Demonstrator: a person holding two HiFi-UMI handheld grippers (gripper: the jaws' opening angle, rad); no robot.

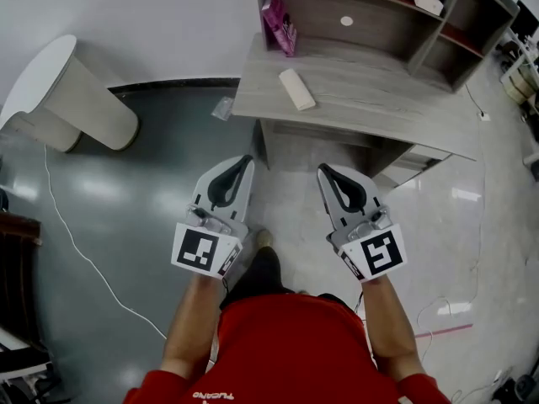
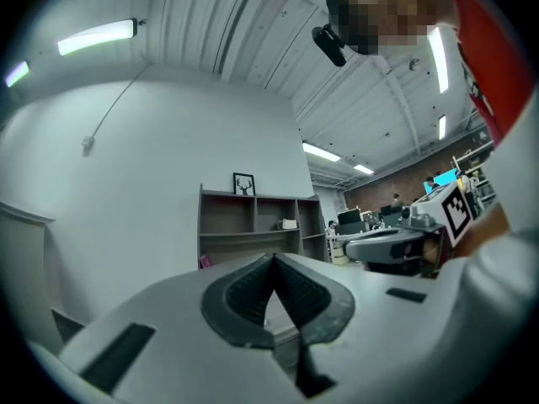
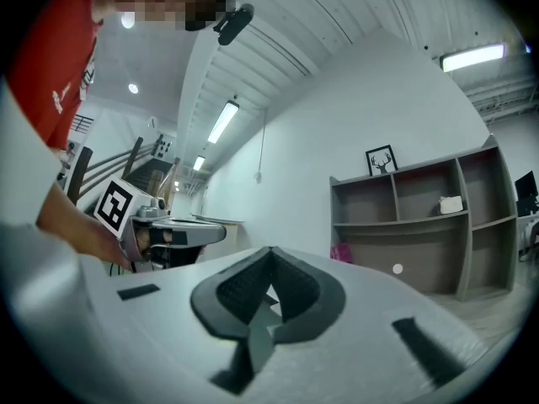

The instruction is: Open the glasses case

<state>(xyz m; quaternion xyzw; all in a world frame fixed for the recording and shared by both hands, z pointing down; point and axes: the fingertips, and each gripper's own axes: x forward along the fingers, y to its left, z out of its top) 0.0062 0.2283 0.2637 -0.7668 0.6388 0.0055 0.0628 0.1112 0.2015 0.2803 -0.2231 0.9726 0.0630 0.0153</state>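
Note:
A cream oblong glasses case (image 1: 296, 89) lies shut on the grey wooden desk (image 1: 379, 99), near its front left part. My left gripper (image 1: 247, 160) and my right gripper (image 1: 322, 169) are held side by side over the floor, short of the desk's front edge, both pointing level toward it. Each is shut with nothing between its jaws. In the left gripper view the shut tips (image 2: 271, 257) face the shelf unit, with the right gripper (image 2: 396, 247) beside them. The right gripper view shows its own shut tips (image 3: 269, 251) and the left gripper (image 3: 173, 234). The case is hidden in both gripper views.
A shelf unit (image 1: 438, 32) stands at the desk's back, with a pink bag (image 1: 278, 23) at its left and a small white object (image 1: 427, 1) on a shelf. A white round table (image 1: 50, 91) stands on the floor at left. A white cable (image 1: 84, 251) runs across the floor.

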